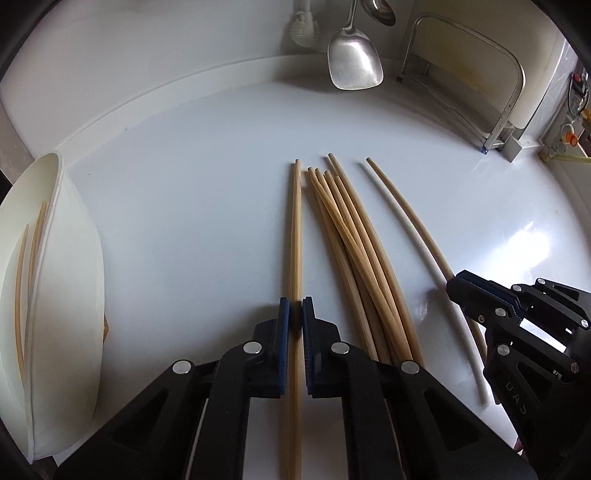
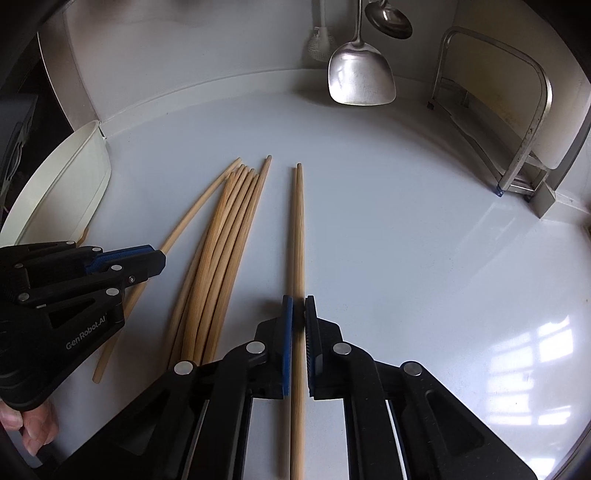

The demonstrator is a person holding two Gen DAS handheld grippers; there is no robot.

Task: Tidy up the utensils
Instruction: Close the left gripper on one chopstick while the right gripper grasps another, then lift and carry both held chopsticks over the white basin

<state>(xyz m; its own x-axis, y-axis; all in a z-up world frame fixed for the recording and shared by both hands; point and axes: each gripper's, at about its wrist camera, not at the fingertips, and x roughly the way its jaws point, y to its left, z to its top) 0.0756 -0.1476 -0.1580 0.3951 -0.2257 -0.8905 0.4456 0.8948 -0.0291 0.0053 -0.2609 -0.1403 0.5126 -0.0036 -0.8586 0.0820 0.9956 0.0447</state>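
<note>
Nearest me, the left gripper (image 1: pixel 295 314) had its black fingers (image 1: pixel 283 325) with blue pads clamped on a pale bamboo chopstick (image 1: pixel 295 229) that ran straight away across the glossy white bench (image 1: pixel 184 206); in the left wrist view it looked like one stick, perhaps two stacked, I could not tell. The right gripper (image 2: pixel 298 314) mirrored it, its fingers pinched shut on a pair of bamboo chopsticks (image 2: pixel 297 221) lying side by side, tips pointing to the back wall. From the left camera that same right gripper (image 1: pixel 456 284) sat off to the side, closed on what read there as one tan stick above its pale shadow or reflection on the bench. Down in the corner of the right wrist view, a hand (image 2: pixel 35 428) held the left tool's handle.

Between the two grippers lay the loose bundle of bamboo chopsticks (image 1: pixel 354 236), fanned a little at the far tips, resting flat on the bench, near both held sticks but apart from them.

Further out, at the left edge, stood a white plastic holder (image 1: pixel 74 258) with a few thin chopsticks (image 1: pixel 35 243) inside it.

At the back, a steel spatula (image 1: pixel 354 62) and a steel ladle (image 1: pixel 382 11) hung against the wall beside a white brush (image 1: pixel 303 29), and a metal rack (image 1: pixel 506 96) stood in the far right corner.
</note>
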